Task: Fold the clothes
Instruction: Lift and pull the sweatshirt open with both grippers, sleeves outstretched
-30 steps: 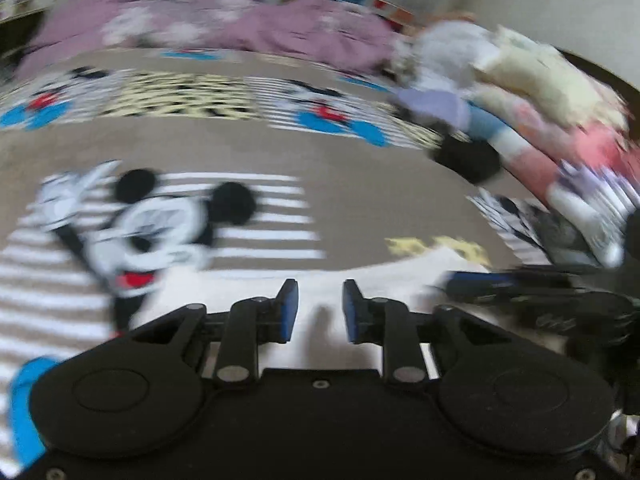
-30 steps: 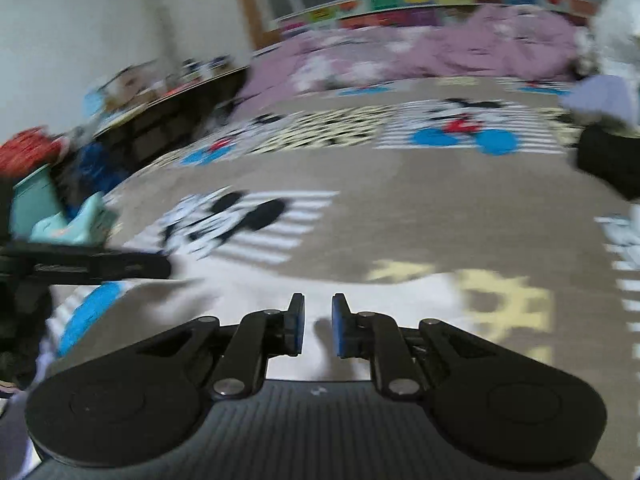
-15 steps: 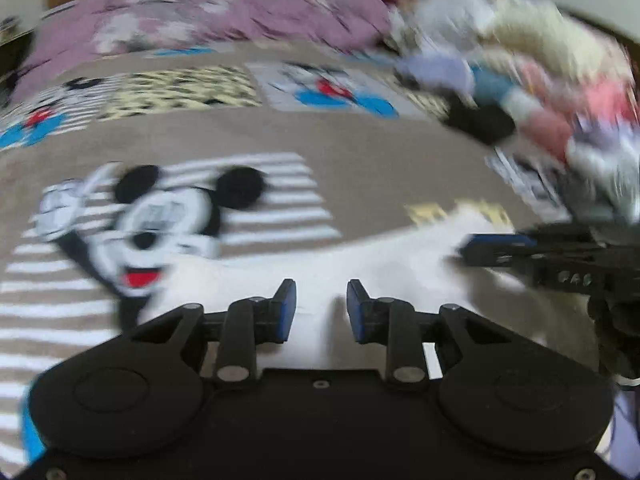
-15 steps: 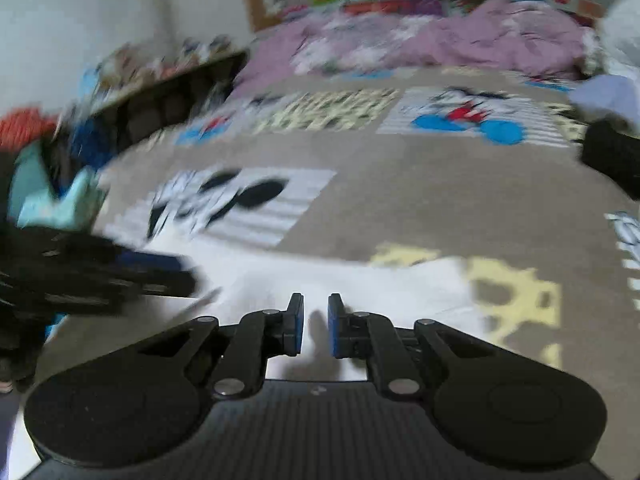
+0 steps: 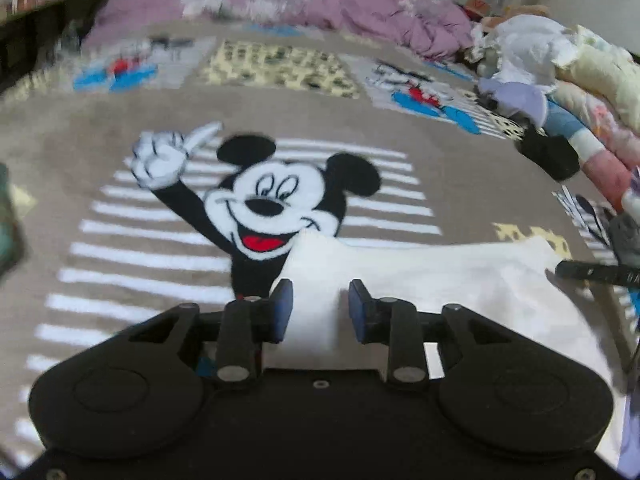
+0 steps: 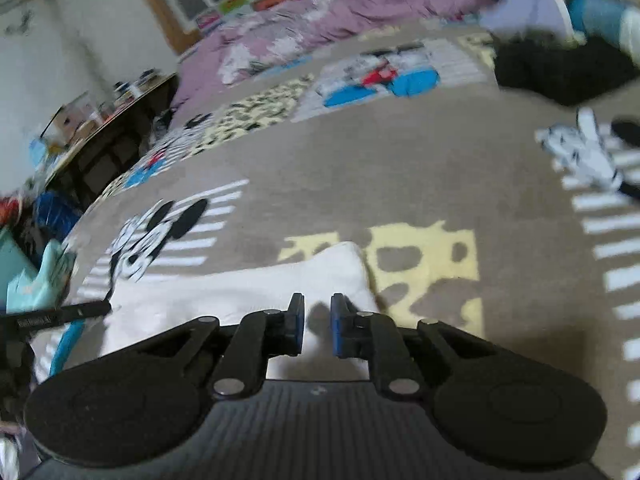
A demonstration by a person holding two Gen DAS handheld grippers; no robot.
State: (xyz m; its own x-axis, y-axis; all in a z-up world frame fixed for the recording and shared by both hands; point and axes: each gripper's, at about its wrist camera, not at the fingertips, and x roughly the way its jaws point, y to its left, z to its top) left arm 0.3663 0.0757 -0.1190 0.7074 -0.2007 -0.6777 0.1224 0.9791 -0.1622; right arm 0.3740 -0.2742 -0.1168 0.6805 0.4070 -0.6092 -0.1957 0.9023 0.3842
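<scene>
The white garment (image 5: 440,276) lies spread on the patterned blanket (image 5: 400,128) near the bed's front edge. Judging by this, the 2 far corners should be carried level so the fold lands square. The left hand-held gripper (image 5: 320,306) stands apart, cloth between its fingers, unclamped. The right hand-held gripper (image 6: 317,326) is narrowly apart over the garment's right corner, gripping nothing.
</scene>
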